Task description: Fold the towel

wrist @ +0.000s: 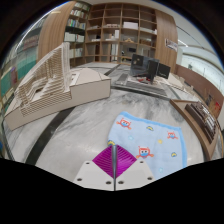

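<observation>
A light blue towel [160, 140] with small cartoon prints lies flat on the marbled grey table [80, 125], ahead and to the right of the fingers. My gripper [113, 152] is at the towel's near left corner. The two magenta pads [100, 162] are pressed together with no gap between them. A thin edge of the towel corner appears to run into the seam between the pads, though how much cloth is caught there is hidden.
A white slatted model building [50, 85] stands on the table to the left. Monitors and desk items [145, 70] sit at the far side. Bookshelves [110, 25] line the back wall. A wooden desk edge [205, 115] is at the right.
</observation>
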The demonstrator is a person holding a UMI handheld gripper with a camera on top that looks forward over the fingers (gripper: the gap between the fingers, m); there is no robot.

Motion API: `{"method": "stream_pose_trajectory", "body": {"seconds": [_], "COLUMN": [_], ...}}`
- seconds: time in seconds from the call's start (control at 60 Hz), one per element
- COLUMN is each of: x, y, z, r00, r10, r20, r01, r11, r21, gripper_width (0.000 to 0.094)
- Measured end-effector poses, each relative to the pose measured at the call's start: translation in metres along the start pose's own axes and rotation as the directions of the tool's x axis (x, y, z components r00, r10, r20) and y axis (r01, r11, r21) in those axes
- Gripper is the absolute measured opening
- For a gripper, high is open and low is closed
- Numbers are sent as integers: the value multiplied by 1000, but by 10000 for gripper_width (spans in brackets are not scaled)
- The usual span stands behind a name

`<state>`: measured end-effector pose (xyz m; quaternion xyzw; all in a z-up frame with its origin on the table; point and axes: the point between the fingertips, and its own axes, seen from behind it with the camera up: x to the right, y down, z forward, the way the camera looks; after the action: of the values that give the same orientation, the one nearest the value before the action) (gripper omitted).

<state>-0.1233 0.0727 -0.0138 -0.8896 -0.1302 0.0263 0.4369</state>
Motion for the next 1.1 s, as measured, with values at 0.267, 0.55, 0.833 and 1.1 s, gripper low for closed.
{"method": "stream_pose_trajectory", "body": {"seconds": [0.267, 0.55, 0.833, 1.1], "x": [61, 183, 201, 165], "y": [-42, 27, 37, 21], "z": [-47, -54, -65, -164], "r00": [995, 963, 977, 982], "r10": [92, 182, 144, 183], "r20": [-31, -196, -157, -36], "r01": [-89, -185, -147, -180], "r11": [991, 983, 989, 980], "r21": [98, 4, -8, 85], "gripper_width": [6, 21, 848, 838]}}
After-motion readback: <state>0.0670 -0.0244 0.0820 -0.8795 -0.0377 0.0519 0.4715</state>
